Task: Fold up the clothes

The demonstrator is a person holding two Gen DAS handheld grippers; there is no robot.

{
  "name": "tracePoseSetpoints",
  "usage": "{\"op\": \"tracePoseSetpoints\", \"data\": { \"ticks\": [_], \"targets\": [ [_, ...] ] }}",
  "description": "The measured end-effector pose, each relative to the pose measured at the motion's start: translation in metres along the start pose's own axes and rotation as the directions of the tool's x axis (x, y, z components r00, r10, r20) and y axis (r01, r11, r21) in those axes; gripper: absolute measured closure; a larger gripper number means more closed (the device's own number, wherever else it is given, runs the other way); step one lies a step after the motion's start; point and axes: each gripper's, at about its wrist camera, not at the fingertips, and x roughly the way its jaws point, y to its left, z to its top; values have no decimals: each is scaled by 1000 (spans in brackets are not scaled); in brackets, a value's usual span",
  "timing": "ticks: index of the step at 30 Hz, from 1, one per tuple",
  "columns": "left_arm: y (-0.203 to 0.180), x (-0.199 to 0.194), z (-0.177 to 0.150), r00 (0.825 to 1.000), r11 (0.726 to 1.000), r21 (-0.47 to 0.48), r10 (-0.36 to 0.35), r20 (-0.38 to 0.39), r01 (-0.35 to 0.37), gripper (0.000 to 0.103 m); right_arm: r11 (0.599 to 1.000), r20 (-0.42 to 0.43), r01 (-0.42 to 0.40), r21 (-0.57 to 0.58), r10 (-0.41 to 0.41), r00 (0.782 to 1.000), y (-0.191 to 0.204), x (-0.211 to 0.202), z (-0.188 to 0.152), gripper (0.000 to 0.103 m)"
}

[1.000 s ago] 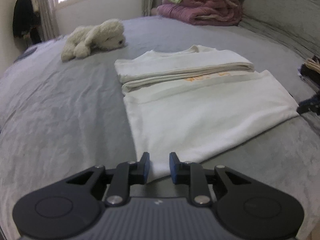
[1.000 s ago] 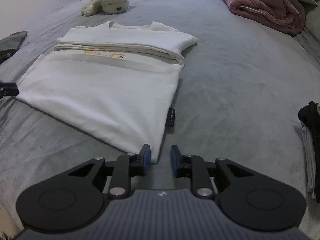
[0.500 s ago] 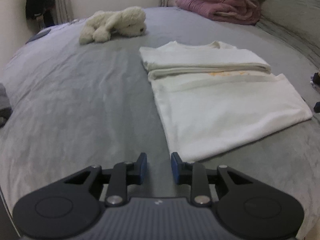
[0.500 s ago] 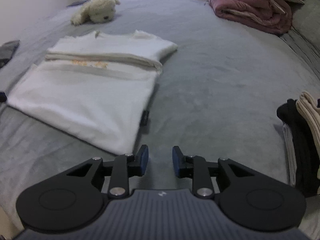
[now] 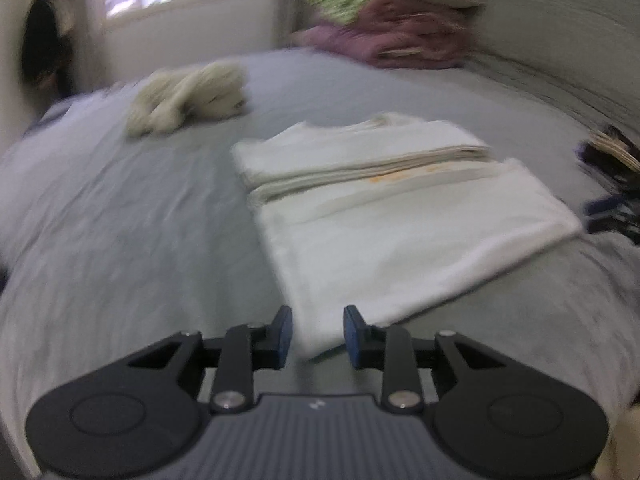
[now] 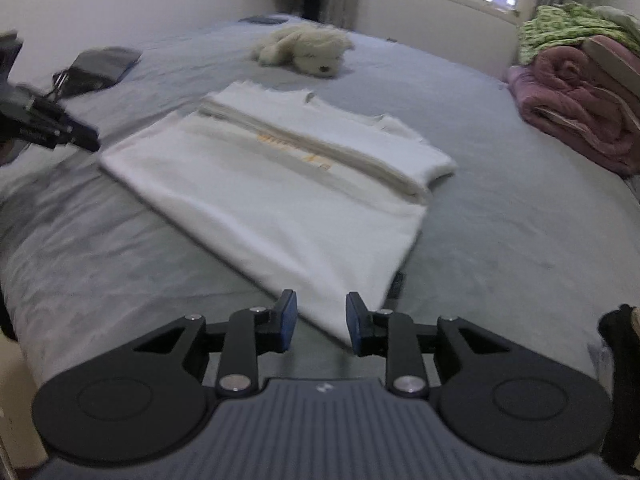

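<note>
Left wrist view: left gripper (image 5: 316,334) fingers apart, nothing held, at near corner of white T-shirt (image 5: 392,232) half-folded on bed (image 5: 120,240). Right gripper (image 6: 321,318) likewise spread, empty, at the opposite hem corner.

Plush toy (image 6: 304,49) lies on the grey bedspread (image 6: 500,216); pink quilt (image 6: 576,92) — topped by green fabric (image 6: 560,26) — beside the wall.

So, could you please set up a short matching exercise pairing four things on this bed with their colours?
Things:
1. T-shirt
2. Plush toy
3. Rolled quilt
4. Bedcover

Colours:
A. grey
B. white with orange print
C. dusty pink
D. cream

Pairs: 1-B, 2-D, 3-C, 4-A
</note>
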Motion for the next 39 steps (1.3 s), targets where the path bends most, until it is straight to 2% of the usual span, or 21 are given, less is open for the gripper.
{"op": "tracePoseSetpoints", "data": {
  "ticks": [2, 6, 12, 17, 27, 32, 39],
  "targets": [
    [-13, -1, 0, 999, 997, 66, -36, 22, 35, 68, 1000, -13, -26, -10, 26, 1000, 5, 6, 0, 75],
    [-27, 15, -2, 1000, 985, 170, -24, -13, 26, 64, 996, -10, -24, -85, 23, 1000, 21, 12, 2, 74],
    [-44, 39, -6, 998, 950, 313, 7, -61, 13, 64, 987, -33, -2, -158, -4, 999, 36, 24, 1, 73],
    [-34, 41, -3, 996, 954, 300, 11, -91, 17, 64, 970, -45, 74, -231, -86, 995, 37, 35, -3, 73],
    [-17, 40, -3, 992, 967, 255, 1, -127, 32, 64, 967, -67, 106, -233, -125, 990, 23, 43, -5, 73],
    [-15, 37, -7, 991, 962, 270, -4, -131, 40, 64, 968, -86, 113, -222, -135, 987, 11, 41, -8, 71],
    [-12, 38, -6, 990, 963, 262, -19, -139, 56, 64, 957, -88, 105, -272, -134, 987, 9, 37, -14, 70]
  ]
}}
